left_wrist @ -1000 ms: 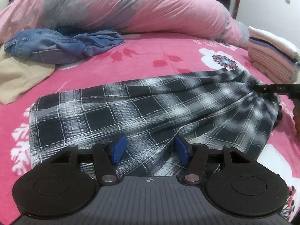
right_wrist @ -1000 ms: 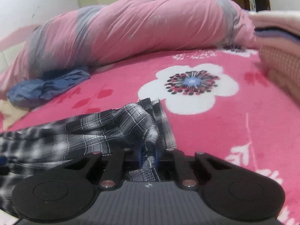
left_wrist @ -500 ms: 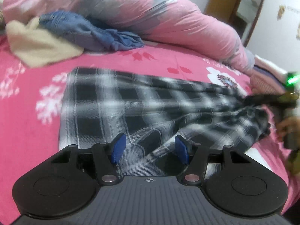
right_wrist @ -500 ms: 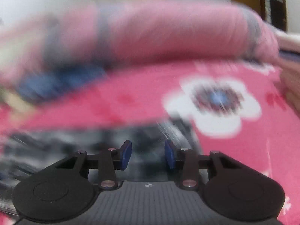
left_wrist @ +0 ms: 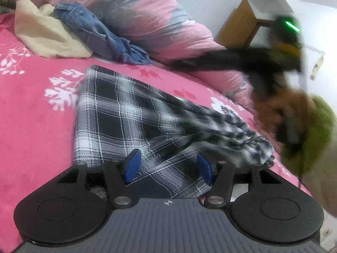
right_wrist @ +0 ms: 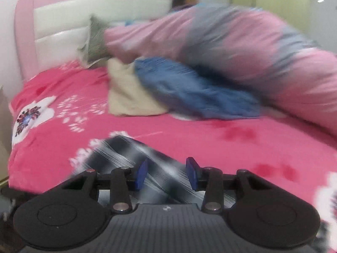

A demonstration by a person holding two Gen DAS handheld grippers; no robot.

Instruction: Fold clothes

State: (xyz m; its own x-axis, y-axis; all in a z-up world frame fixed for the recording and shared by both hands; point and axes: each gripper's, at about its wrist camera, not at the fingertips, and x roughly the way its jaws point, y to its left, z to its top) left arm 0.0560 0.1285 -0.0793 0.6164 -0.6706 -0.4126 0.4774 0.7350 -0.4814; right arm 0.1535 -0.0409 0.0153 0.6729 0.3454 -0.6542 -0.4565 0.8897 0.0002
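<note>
Lying creased, soft plaid cloth point(left_wrist: 118, 113) on floral bedspread point(left_wrist: 31, 109)

left wrist: low over bed point(left_wrist: 31, 126) | right wrist: same, facing headboard point(right_wrist: 63, 21) | shared: plaid cloth point(left_wrist: 118, 113)

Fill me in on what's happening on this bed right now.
A person with a gripper in each hand is folding a black-and-white plaid garment on the pink floral bedspread. The left gripper hangs open over its near edge. The right gripper has just been opening and grips nothing. Blue jeans and a cream garment lie unfolded by the pink duvet.
</note>
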